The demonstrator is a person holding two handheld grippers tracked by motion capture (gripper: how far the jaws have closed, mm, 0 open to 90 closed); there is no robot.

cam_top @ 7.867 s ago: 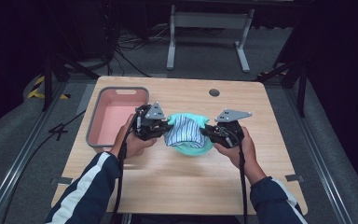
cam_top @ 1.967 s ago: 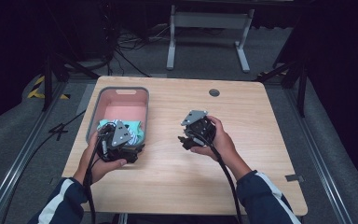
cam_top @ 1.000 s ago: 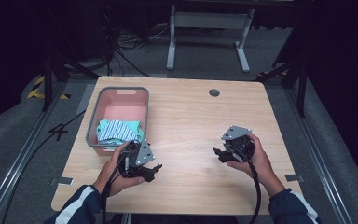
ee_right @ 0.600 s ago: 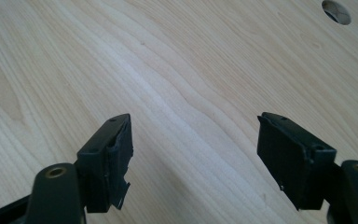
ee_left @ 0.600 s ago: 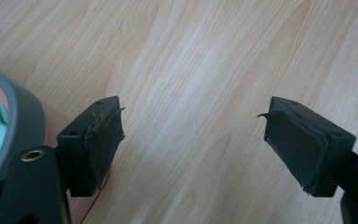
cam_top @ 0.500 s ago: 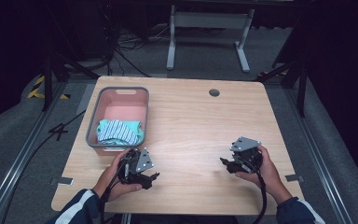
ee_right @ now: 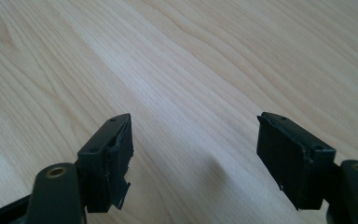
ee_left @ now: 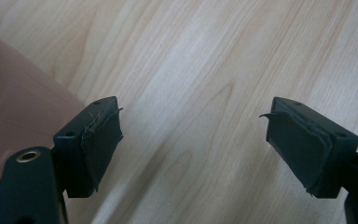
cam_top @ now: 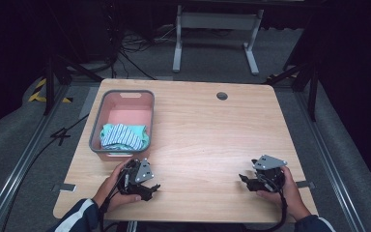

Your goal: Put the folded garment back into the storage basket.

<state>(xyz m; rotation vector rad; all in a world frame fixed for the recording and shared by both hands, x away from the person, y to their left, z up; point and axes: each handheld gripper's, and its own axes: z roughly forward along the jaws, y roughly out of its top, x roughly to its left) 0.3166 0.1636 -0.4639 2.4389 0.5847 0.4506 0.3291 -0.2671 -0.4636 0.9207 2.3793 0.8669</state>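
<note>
Folded striped white-and-teal cloth [cam_top: 123, 136] lies in near end of pink plastic bin with grey rim [cam_top: 96, 126], at wooden table's [cam_top: 207, 130] left. High view: left gripper [cam_top: 147, 186] just before bin, right gripper [cam_top: 247, 180] well apart at near right; both low, possibly resting. Left gripper view: jaws released, empty, bin wall alongside. Right gripper view: jaws spread, bare wood. Judged step: park grippers, keeping clear of bin.

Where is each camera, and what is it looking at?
High view: above the person's side, looking forward and down at the table, bin, both hands and tools.
Left gripper view: on the left tool, facing the tabletop and the bin's side; open jaws.
Right gripper view: on the right tool, facing wood; open jaws.
Shared: the tabletop.
</note>
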